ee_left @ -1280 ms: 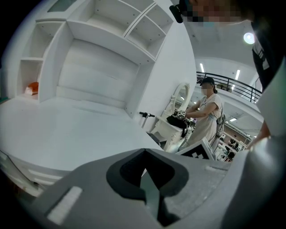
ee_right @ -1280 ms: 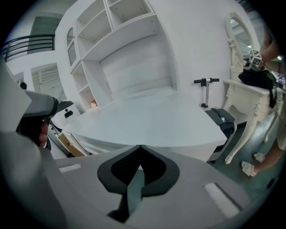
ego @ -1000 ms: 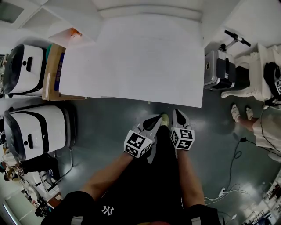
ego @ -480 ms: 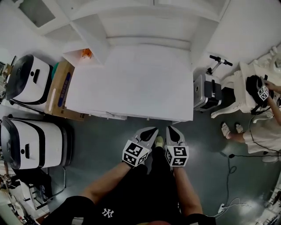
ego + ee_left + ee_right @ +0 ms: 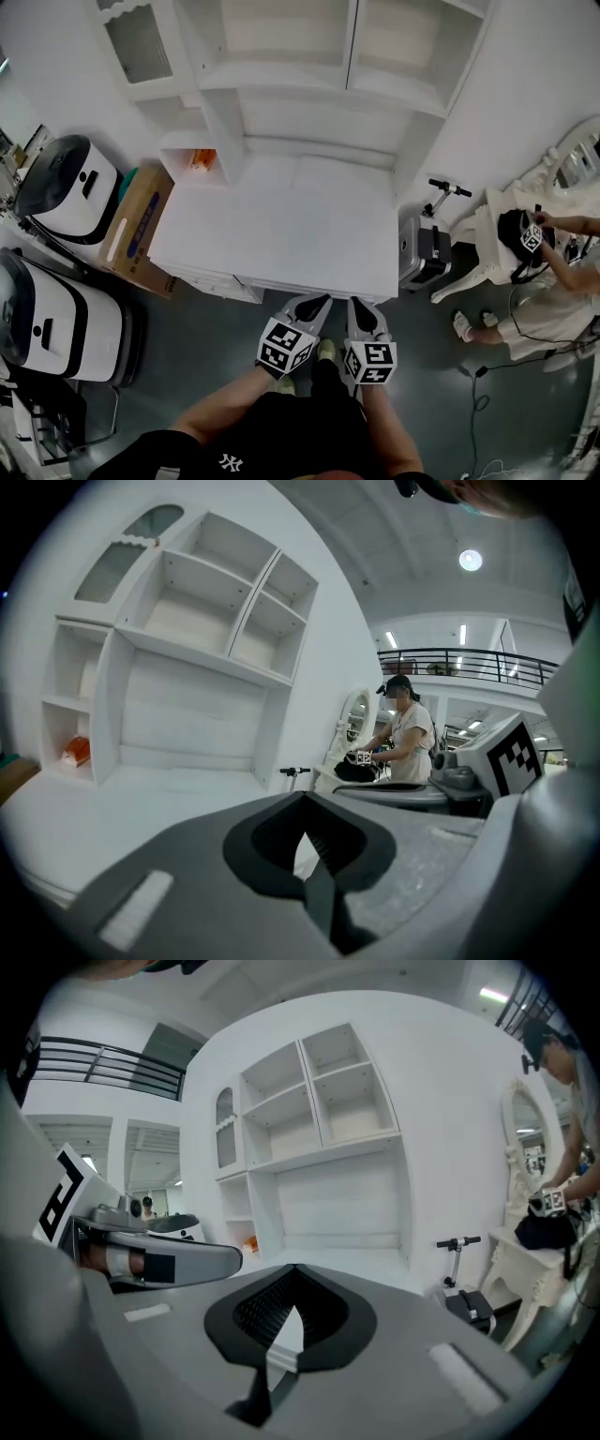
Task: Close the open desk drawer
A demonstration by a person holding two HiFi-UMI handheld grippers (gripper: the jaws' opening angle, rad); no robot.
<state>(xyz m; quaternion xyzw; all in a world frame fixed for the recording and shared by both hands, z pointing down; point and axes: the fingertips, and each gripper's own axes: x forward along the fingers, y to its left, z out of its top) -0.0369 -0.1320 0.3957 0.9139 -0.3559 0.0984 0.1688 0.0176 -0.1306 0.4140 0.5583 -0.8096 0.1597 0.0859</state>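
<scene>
Head view: the drawer (image 5: 217,282) juts slightly from under the tabletop (image 5: 281,225), left of centre. It is probably light, stiff and on runners, so a flat push on its front should do. Since a second ago the shelves (image 5: 281,42) have come into frame, and the left gripper (image 5: 317,302) and right gripper (image 5: 360,307) are nearer the edge.

Left gripper view: tips pressed together, holding nothing.

Right gripper view: the same.
</scene>
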